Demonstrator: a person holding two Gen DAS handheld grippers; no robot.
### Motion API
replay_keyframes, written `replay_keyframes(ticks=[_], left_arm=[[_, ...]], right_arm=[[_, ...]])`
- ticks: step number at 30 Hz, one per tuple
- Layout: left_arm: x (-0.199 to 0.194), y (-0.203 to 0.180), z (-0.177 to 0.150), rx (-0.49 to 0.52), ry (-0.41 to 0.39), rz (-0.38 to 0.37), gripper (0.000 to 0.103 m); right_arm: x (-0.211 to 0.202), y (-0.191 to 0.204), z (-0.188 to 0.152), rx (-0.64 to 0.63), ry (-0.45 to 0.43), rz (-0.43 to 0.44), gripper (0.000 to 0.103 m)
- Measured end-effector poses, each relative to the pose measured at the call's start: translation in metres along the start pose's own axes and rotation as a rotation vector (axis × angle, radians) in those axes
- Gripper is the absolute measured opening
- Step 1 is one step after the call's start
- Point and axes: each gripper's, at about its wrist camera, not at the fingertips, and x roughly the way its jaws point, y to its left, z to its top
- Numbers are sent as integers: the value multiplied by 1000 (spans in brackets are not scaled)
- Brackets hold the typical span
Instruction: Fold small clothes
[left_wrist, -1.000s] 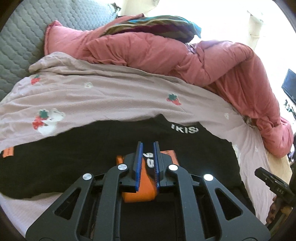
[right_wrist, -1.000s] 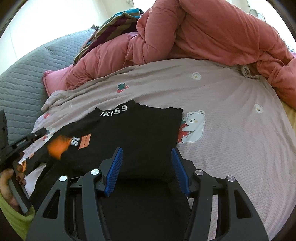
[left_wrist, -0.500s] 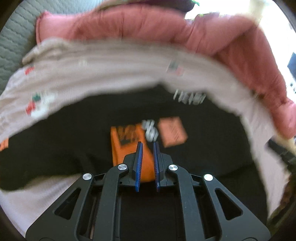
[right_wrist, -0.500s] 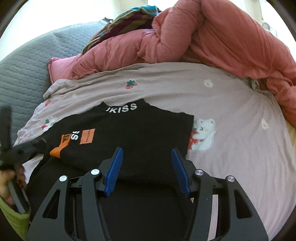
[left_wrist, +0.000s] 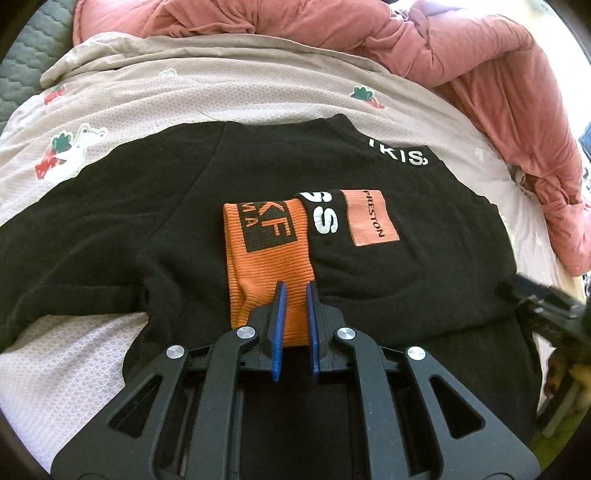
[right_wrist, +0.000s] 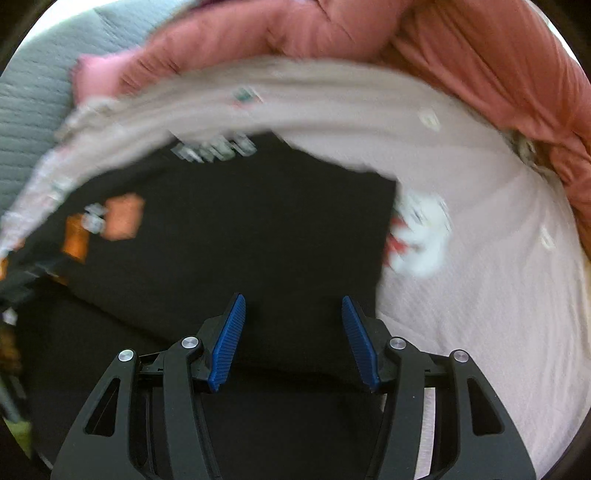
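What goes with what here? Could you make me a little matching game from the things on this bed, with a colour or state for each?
Things:
1. sweatshirt
2. cuff
3. quilt
4. left gripper
5. right gripper

Colour or state:
A. pink, bunched up at the far edge of the bed
B. open, over plain black cloth
C. black, spread on the sheet
D. shut on ribbed cloth
E. orange, laid across the chest

Pairs: 1-C, 2-E, 3-A, 4-D, 5-B
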Motion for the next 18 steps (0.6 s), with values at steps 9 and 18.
replay_keyframes(ticks=[9, 18], left_arm=[[-12, 4, 2, -5, -16, -9, 7], [-31, 3, 5, 4, -38, -4, 27]], right_arm=[[-13, -3, -7, 26, -23, 30, 53], [-42, 5, -10, 40, -70, 89, 69]])
